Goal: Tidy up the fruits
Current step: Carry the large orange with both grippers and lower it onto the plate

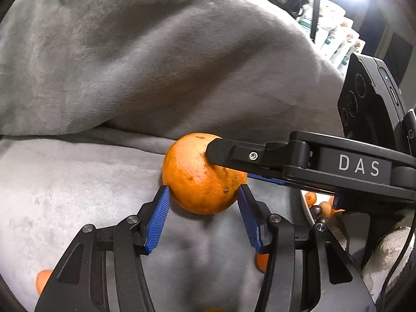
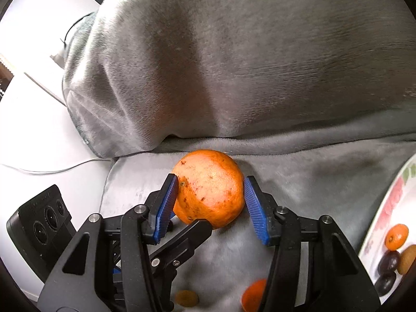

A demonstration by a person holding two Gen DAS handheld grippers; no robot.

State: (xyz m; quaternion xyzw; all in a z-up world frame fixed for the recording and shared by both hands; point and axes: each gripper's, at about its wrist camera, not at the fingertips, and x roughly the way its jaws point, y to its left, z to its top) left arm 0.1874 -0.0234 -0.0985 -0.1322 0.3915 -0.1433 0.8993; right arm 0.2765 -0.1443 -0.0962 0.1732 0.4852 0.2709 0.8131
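Note:
A large orange [image 1: 197, 176] with brown specks sits on a grey plush blanket [image 1: 65, 195] in front of a grey cushion. In the left wrist view my left gripper [image 1: 204, 188] is shut on the orange, with both blue pads against its sides. One black finger [image 1: 234, 153] of the right gripper reaches in from the right and lies on its top. In the right wrist view the same orange [image 2: 210, 187] is clamped between the pads of my right gripper [image 2: 210, 182]. One finger [image 2: 192, 234] of the left gripper touches its underside from the lower left.
A flowered plate [image 2: 390, 200] at the right holds a small orange [image 2: 396, 236], dark plums [image 2: 388, 261] and a kiwi [image 2: 408, 258]. Small oranges lie loose on the blanket [image 2: 253, 296], [image 1: 43, 280]. The big cushion [image 2: 234, 65] rises just behind. A white cable [image 2: 52, 170] runs at the left.

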